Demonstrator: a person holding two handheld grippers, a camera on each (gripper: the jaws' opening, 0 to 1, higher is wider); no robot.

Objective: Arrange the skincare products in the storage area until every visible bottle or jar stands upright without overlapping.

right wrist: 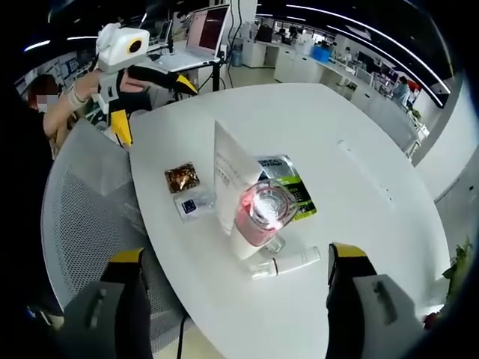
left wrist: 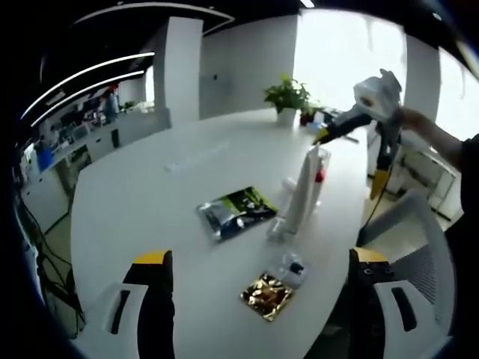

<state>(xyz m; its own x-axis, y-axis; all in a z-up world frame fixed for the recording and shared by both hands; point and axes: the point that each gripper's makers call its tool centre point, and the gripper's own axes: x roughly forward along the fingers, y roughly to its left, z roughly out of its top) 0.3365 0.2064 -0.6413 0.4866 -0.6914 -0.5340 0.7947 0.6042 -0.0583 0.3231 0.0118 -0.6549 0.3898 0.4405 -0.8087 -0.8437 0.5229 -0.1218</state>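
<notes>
Grippers, left [left wrist: 258,299] and right [right wrist: 236,292], jaws apart, empty, hovering off white table [right wrist: 337,120]. Small clear vial [right wrist: 288,262] lying flat beside upright pink bottle [right wrist: 260,213] and white tube [right wrist: 228,176]. Likely next: pinch vial, stand upright.

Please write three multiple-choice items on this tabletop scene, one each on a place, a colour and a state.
1. Where does the gold sachet lie?
A. on the white table, beside the small clear packet
B. on the mesh chair
C. inside the pink jar

2. What colour is the jar next to the tall white tube?
A. blue
B. pink
C. black

3. How is the small white bottle placed?
A. standing upright
B. held in a gripper
C. lying on its side on the table

Answers: 1 A, the sachet rests on the tabletop next to the packet; 2 B, the jar reads pink in the right gripper view; 3 C, it lies flat near the table edge, with both grippers apart from it.
</notes>
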